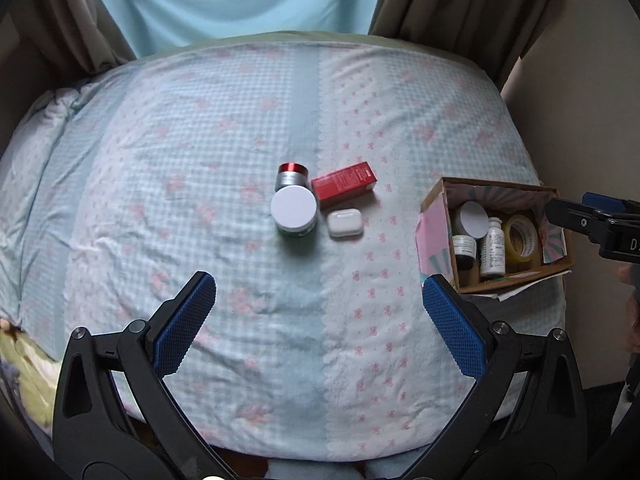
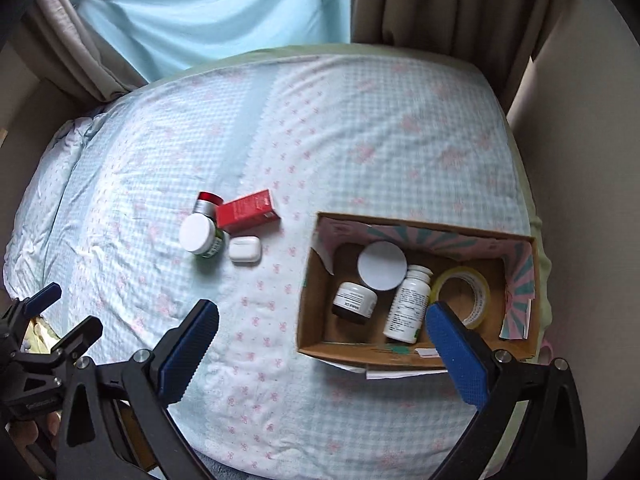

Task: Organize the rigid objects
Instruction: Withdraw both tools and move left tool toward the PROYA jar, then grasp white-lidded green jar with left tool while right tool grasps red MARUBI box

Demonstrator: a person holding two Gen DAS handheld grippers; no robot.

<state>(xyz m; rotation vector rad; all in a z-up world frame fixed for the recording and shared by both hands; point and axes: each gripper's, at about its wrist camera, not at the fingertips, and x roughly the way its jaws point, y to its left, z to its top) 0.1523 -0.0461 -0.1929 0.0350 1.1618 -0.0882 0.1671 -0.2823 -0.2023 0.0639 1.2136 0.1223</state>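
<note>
On the bed lie a white-lidded green jar (image 1: 294,211) (image 2: 199,235), a red-lidded silver jar (image 1: 293,176) (image 2: 208,202), a red carton (image 1: 344,184) (image 2: 247,210) and a white earbud case (image 1: 345,222) (image 2: 245,251), bunched together. A cardboard box (image 1: 440,196) (image 2: 312,280) to their right holds a white-lidded jar (image 2: 382,266), a dark jar (image 2: 354,302), a white bottle (image 2: 408,304) and a tape roll (image 2: 466,292). My left gripper (image 1: 318,294) hangs open, short of the group. My right gripper (image 2: 322,320) is open over the box's near left corner, holding nothing.
The bed carries a pale blue checked cover (image 1: 200,140) with pink bows. Brown curtains (image 1: 460,4) and a light blue sheet (image 1: 232,0) hang beyond the far edge. A wall (image 2: 580,140) runs along the right side. Paper (image 2: 400,372) sticks out under the box.
</note>
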